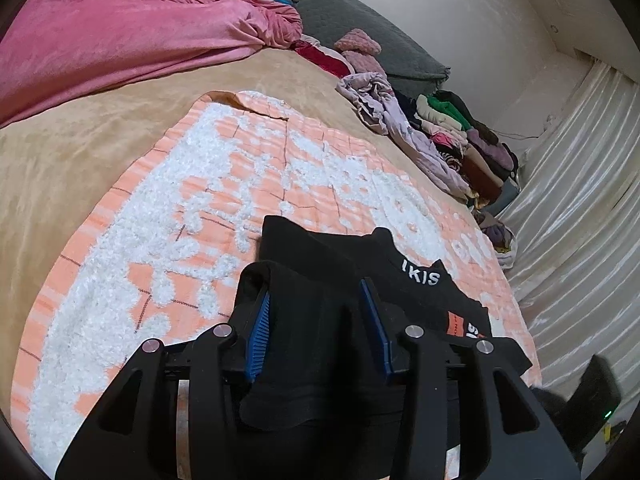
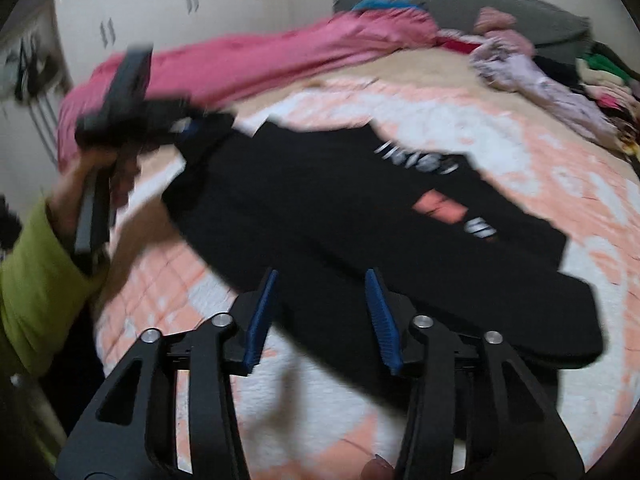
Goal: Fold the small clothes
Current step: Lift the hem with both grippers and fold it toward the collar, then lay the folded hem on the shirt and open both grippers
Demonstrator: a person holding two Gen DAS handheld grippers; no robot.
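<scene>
While the black top [image 2: 320, 208] lies spread on the peach-and-white blanket [image 1: 120, 280] just ahead of both tools, the left gripper [image 1: 316, 320] straddles a fold with jaws apart, the right gripper [image 2: 322, 312] gapes unloaded; close carelessly and blanket gets pinched too, dragging the fold crooked

A tan-covered bed [image 1: 80, 152] carries an orange-white blanket [image 1: 160, 264], pink bedding [image 1: 120, 40] and a clothes pile [image 1: 460, 140].

Pink blanket [image 1: 120, 40], grey headboard [image 1: 360, 20], pale curtain [image 1: 580, 200] beside bed.
</scene>
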